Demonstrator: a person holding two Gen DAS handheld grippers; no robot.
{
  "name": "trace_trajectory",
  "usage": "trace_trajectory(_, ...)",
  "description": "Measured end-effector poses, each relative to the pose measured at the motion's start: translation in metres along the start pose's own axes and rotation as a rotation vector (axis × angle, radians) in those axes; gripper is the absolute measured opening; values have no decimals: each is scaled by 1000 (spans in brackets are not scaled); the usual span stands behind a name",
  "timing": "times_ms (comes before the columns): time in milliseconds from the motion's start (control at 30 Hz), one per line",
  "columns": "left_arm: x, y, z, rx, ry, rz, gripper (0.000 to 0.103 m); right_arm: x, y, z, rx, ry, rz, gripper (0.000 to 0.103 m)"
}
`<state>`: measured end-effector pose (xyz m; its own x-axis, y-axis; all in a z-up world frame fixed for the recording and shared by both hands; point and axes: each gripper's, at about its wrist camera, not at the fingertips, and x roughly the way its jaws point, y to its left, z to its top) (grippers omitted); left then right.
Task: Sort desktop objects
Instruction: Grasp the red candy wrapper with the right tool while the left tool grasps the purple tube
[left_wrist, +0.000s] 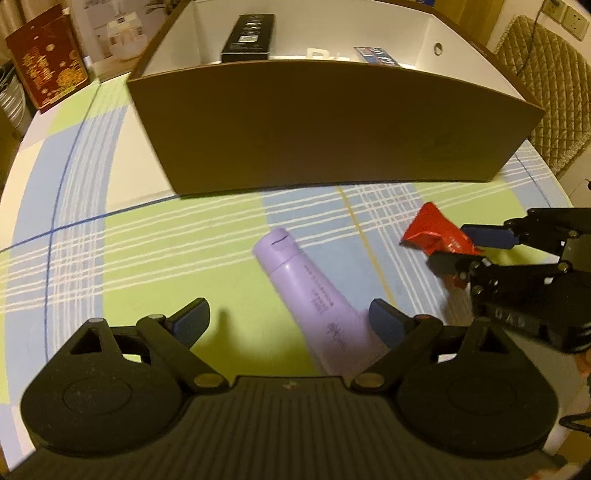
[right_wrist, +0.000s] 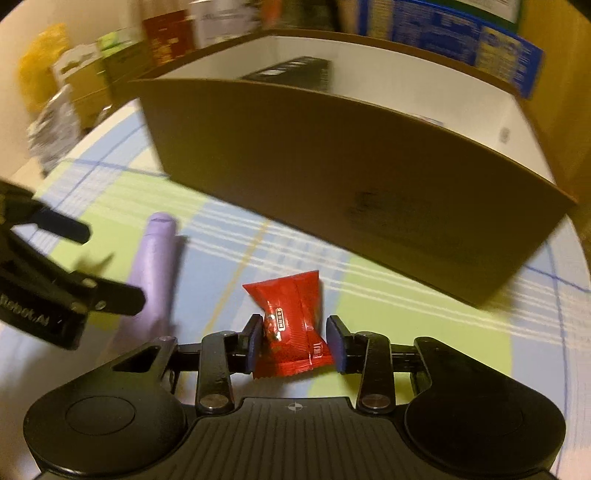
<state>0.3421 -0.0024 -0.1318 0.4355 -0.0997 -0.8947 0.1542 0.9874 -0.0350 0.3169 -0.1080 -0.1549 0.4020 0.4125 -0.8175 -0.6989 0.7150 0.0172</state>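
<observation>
right gripper (right_wrist: 294, 341) pads clenched on a crinkled red foil packet (right_wrist: 291, 325). left gripper (left_wrist: 290, 319) released, jaws wide around a smooth lilac tube (left_wrist: 314, 295) on checked cloth (left_wrist: 147, 236).

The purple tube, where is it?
The purple tube lies on the checked cloth before the brown box, between the open left gripper's fingers, left of the red packet.

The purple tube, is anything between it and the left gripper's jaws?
Nothing visible: the purple tube lies on the tablecloth between the left gripper's open jaws, and the red packet sits off to the side.
</observation>
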Motion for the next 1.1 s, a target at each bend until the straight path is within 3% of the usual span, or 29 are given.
trace_trajectory(167,13,-13,3,88,-12,11,80,-6,-17,-4,71,6,-27,35)
trace_trajectory(333,23,-22,3,157,-19,4,62,-16,-28,-10,111,9,-46,35)
trace_trajectory(600,24,-41,-3,284,-46,-94,41,-28,-34,-25,162,16,-63,35)
trace_trajectory(900,28,-43,-1,301,-48,-88,41,-30,-33,-28,163,18,-79,35)
trace_trajectory(1000,28,-38,-1,270,-49,-86,29,-28,-32,-27,160,19,-77,38)
trace_trajectory(1100,28,-30,-2,231,-55,-45,28,-28,-31,-27,161,17,-75,46)
